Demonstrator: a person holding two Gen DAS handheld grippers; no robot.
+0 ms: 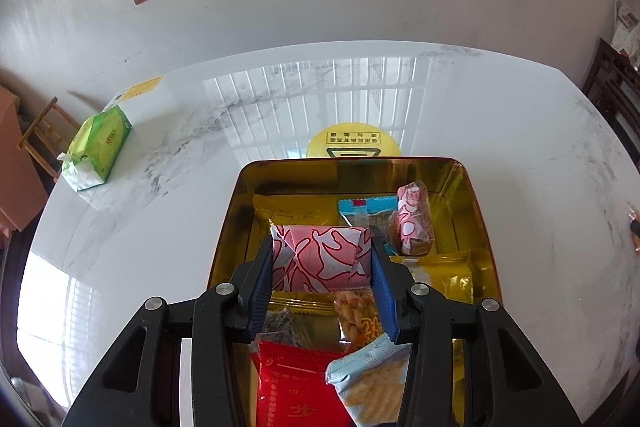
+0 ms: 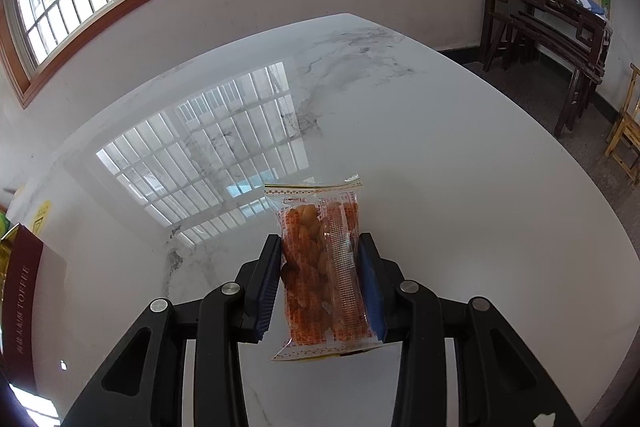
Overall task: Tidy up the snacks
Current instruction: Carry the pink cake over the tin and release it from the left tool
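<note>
Mid-sort, by the look of it, with one packet in each gripper; left gripper [image 1: 322, 267] poised over the gold tin [image 1: 476, 211], jaws clamped on a pink-and-white patterned packet [image 1: 320, 259] held between the blue pads [image 1: 260, 291]; below and around it, already lying in the tin: a second pink packet [image 1: 412, 223] propped near the far right corner, a blue-topped packet [image 1: 360, 209], yellow packets [image 1: 280, 211], a red packet [image 1: 296, 387] and a pale blue cracker packet [image 1: 368, 379] at the near end; cannot tell whether the held packet touches those under it.

Right gripper [image 2: 320, 279] well apart from the tin, above the white marble table [image 2: 440, 187], jaws closed on a clear packet of orange twisted snacks [image 2: 324, 275], gripped across its width, ends sticking out front and back; only a maroon side of the tin [image 2: 20, 299] showing at the far left edge of that view.

Off to the side on the table, a green tissue pack [image 1: 98, 147], not part of the job.

Likely step in hand: placing the pink packet; next move calls for lowering into a free patch of tin floor, opening the jaws, lifting clear without snagging the wrapper; then swinging the right gripper leftward over the tin rim to drop the orange packet.
</note>
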